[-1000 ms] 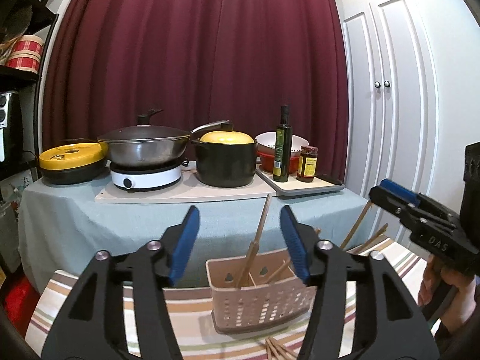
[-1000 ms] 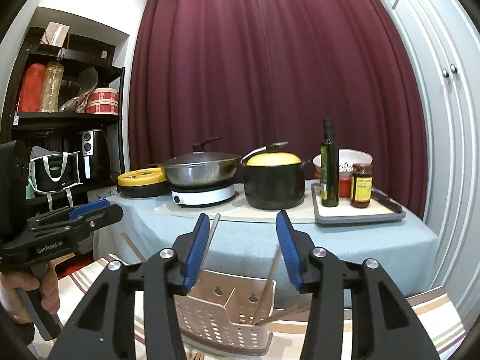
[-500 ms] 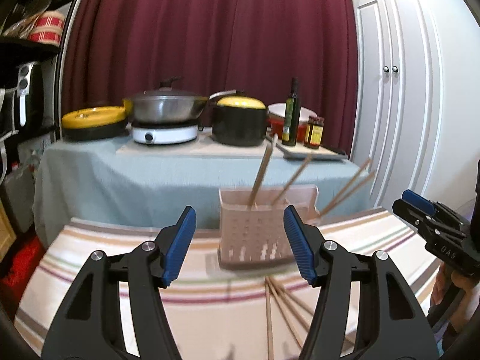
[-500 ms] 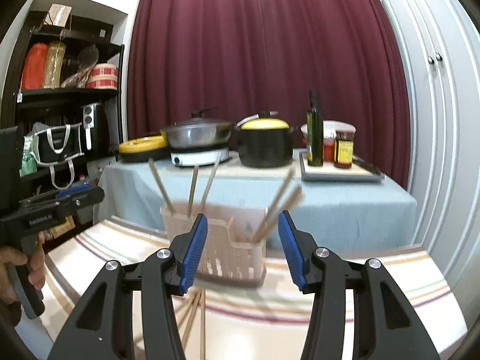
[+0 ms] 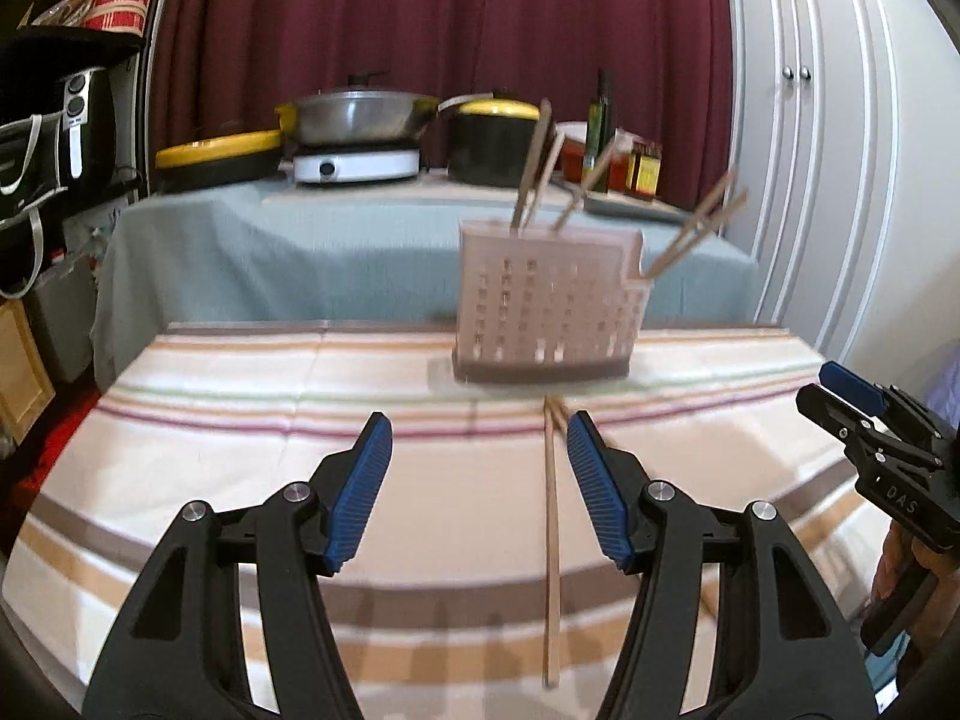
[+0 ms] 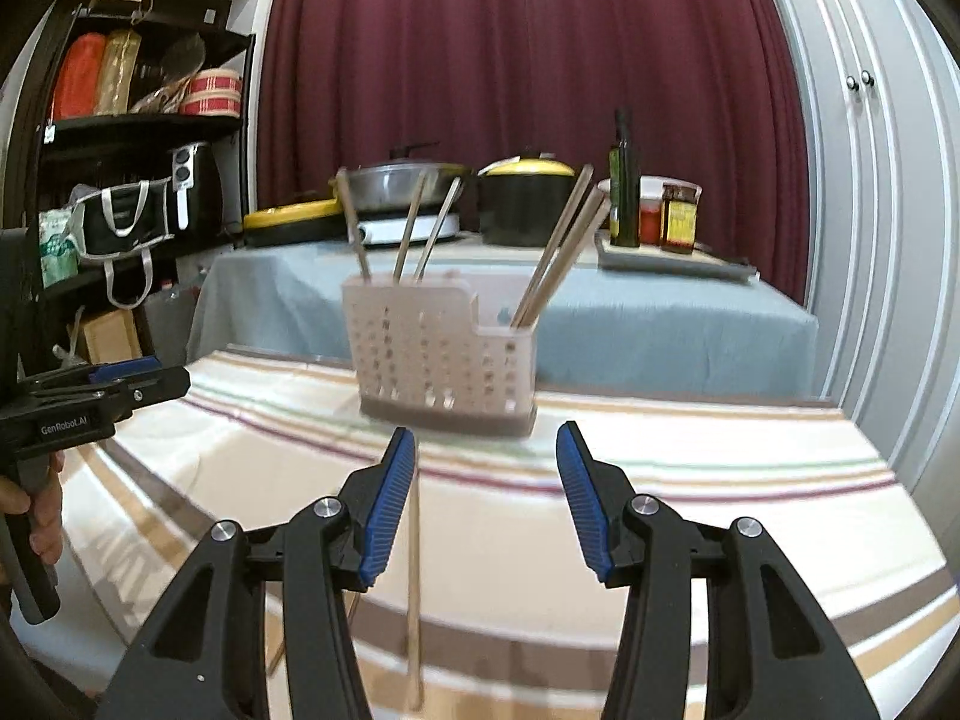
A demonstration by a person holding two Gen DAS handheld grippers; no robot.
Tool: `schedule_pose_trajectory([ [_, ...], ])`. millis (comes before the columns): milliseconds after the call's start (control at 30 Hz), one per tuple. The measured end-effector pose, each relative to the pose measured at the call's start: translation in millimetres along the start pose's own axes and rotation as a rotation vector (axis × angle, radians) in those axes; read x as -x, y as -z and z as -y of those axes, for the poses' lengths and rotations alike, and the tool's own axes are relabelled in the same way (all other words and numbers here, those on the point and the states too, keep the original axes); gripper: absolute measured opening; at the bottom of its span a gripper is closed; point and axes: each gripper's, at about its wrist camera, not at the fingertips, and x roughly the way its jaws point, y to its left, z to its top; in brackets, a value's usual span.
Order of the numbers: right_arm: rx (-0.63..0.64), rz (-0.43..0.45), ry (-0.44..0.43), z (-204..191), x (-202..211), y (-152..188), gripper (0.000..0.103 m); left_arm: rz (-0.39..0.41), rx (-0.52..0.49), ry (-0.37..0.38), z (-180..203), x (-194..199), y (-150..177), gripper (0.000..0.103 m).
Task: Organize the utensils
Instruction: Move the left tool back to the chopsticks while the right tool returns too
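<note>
The pale pink perforated plastic utensil caddy (image 5: 549, 306) stands upright on the striped cloth-covered table (image 5: 240, 480), toward its far edge; several thin wooden chopsticks (image 6: 555, 252) lean inside the caddy, some in the taller compartment, some in the lower one; a loose wooden chopstick (image 5: 551, 534) lies flat on the cloth just in front of the caddy, pointing away from it toward the near edge.

The left gripper (image 5: 477, 492) hangs above the cloth in front of the caddy, its blue pads spread wide with nothing between them, the loose stick just inside its right pad; the right gripper (image 6: 486, 501) is likewise spread and empty, the same stick by its left pad.

The stick is probably light, stiff, slim and smooth, apt to roll or pivot; a pinch near its middle, across the width, should hold it level.

In front of the caddy the cloth is bare and roomy; the caddy's far side sits close to the table's edge, so a push could tip it.
</note>
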Motion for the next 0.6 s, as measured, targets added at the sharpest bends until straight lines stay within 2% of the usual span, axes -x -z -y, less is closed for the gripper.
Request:
schedule_pose_trajectory([
  [500,0.002,-0.138,-0.048,-17,-9,64,0.049,-0.096,-0.008,0.014,8,-8,61,0.059],
  [600,0.004,-0.167,-0.047,-19,-13,71,0.041,-0.118,-0.019,0.021,13,-13,70,0.059],
])
